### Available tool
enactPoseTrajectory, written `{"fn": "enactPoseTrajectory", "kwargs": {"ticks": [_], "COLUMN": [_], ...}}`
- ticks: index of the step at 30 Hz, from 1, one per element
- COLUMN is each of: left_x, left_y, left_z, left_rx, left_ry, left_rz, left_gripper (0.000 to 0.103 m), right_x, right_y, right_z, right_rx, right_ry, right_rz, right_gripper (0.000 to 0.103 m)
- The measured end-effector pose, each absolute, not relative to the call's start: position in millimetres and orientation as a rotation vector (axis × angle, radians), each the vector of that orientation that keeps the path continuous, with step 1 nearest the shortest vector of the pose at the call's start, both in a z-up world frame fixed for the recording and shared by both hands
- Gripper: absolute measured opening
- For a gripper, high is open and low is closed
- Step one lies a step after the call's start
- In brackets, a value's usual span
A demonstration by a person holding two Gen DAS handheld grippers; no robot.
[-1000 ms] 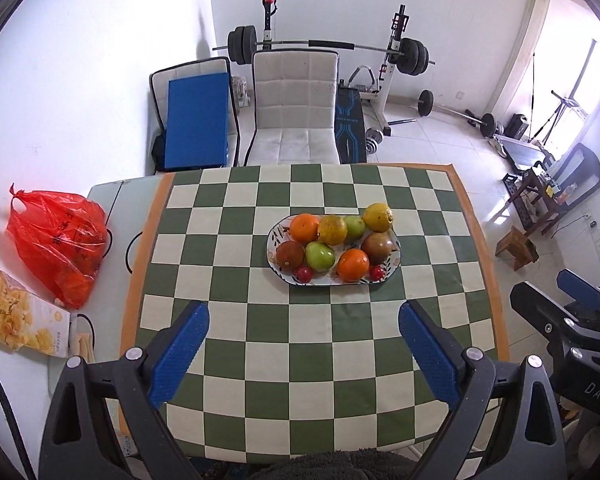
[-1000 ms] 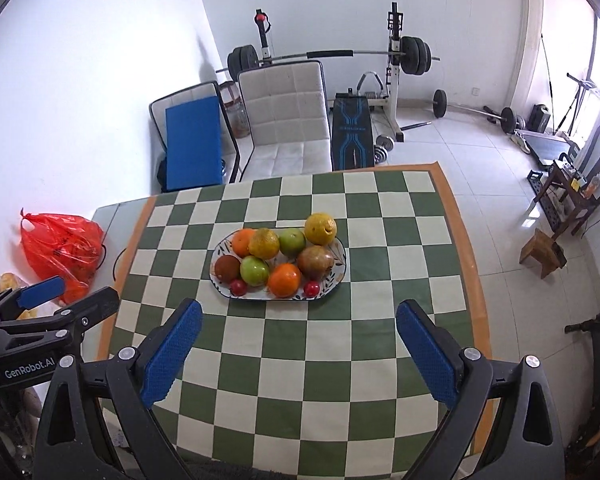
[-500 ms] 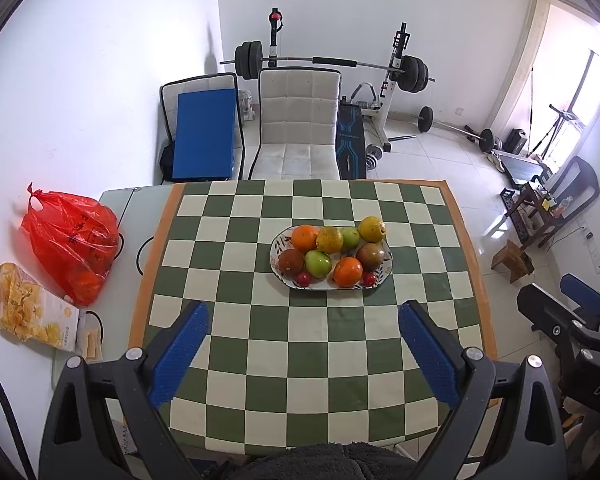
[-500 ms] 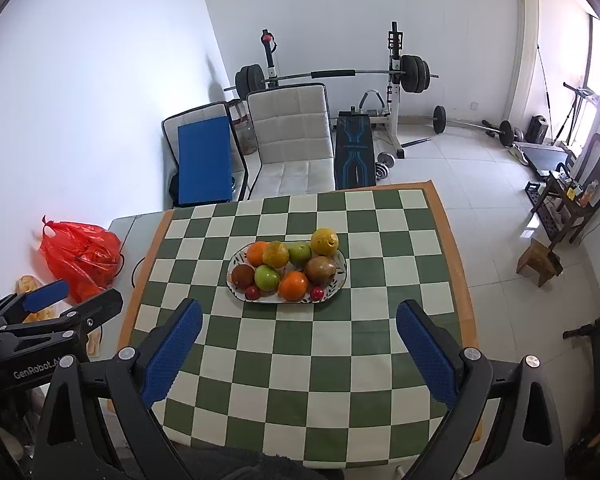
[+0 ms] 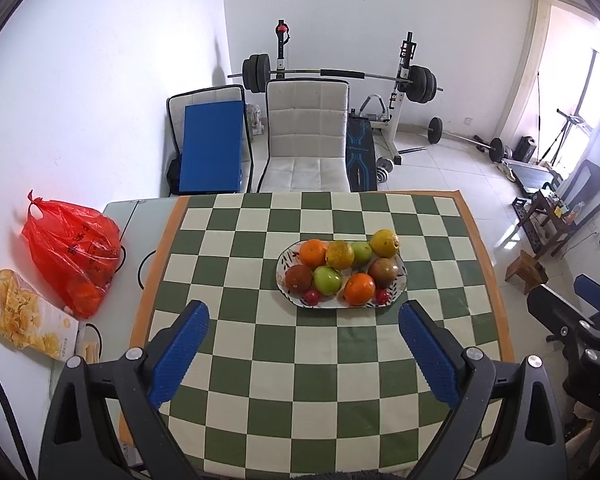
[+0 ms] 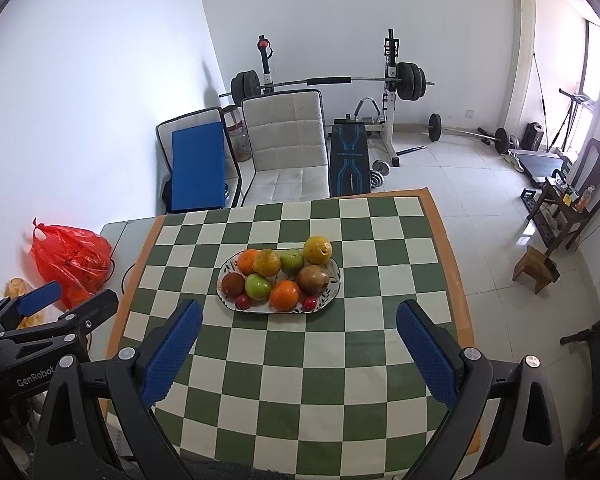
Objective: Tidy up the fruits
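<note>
Fruit plate sits mid-bench, piled full. Both my grippers, left and right, hover released near the front edge. I'd descend slowly, straddling one outer fruit, avoiding neighbours.

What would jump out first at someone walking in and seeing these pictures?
Probably the oval plate heaped with fruit in orange, green, yellow and brown, sitting mid-table on a green-and-cream checkered cloth. Next, the bright red plastic bag left of the cloth, and the barbell rack against the far wall behind a white chair. Both grippers' blue-padded jaws frame each view, wide open and holding nothing.
</note>
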State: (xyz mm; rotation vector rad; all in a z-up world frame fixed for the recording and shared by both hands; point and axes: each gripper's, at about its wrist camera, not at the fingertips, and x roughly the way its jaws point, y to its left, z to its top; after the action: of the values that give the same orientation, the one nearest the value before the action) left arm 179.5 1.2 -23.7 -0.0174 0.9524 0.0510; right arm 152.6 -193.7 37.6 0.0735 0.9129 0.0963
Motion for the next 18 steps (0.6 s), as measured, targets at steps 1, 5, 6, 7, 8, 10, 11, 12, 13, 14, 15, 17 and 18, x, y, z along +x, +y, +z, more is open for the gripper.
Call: {"fn": "enactPoseTrajectory", "kwargs": {"ticks": [1, 5, 6, 7, 8, 10, 11, 12, 13, 14, 15, 17, 18], "left_x": [181.6, 188.4, 190.7, 193.1, 195.1, 198.1, 199.4, 200.5, 200.7, 201.7, 202.9, 203.7, 204.3], "left_y": [0.9, 0.9, 0.9, 0.9, 1.2, 2.1, 2.0, 1.7, 1.8, 1.8, 1.3, -0.1, -0.5], "left_z": [-27.3, -38.7, -41.5, -44.4, -47.0, -51.3, -53.5, -55.6, -57.0, -58.4, -59.8, -61.8, -62.7], "left_rx": [-0.018, -0.018, -0.016, -0.015, -0.016, -0.023, -0.024, -0.025, -0.027, -0.025, -0.025, -0.019, -0.017], "left_ry": [0.958, 0.950, 0.947, 0.950, 0.952, 0.954, 0.954, 0.954, 0.953, 0.952, 0.953, 0.954, 0.955], "left_rz": [0.051, 0.065, 0.072, 0.075, 0.077, 0.081, 0.083, 0.085, 0.087, 0.091, 0.093, 0.097, 0.099], "left_gripper": [0.100, 0.101, 0.101, 0.101, 0.101, 0.101, 0.101, 0.101, 0.101, 0.101, 0.101, 0.101, 0.101], "right_x": [155.6, 167.5, 170.2, 171.8, 174.2, 177.9, 180.0, 181.5, 184.1, 186.3, 188.4, 192.0, 193.8], "right_y": [-194.3, -196.8, -197.0, -197.3, -198.0, -197.9, -197.8, -198.1, -198.8, -198.6, -199.0, -200.0, -200.2], "right_z": [33.0, 12.4, 6.9, 3.3, -2.3, -10.9, -14.7, -17.9, -23.1, -26.9, -30.0, -34.5, -36.0], "right_rx": [0.072, 0.069, 0.067, 0.067, 0.072, 0.070, 0.068, 0.070, 0.073, 0.071, 0.074, 0.076, 0.078], "right_ry": [0.915, 0.929, 0.931, 0.932, 0.934, 0.932, 0.937, 0.939, 0.939, 0.943, 0.945, 0.944, 0.945], "right_rz": [0.093, 0.088, 0.086, 0.086, 0.088, 0.086, 0.086, 0.088, 0.085, 0.085, 0.087, 0.084, 0.084], "right_gripper": [0.100, 0.100, 0.100, 0.100, 0.100, 0.100, 0.100, 0.100, 0.100, 0.100, 0.100, 0.100, 0.100]}}
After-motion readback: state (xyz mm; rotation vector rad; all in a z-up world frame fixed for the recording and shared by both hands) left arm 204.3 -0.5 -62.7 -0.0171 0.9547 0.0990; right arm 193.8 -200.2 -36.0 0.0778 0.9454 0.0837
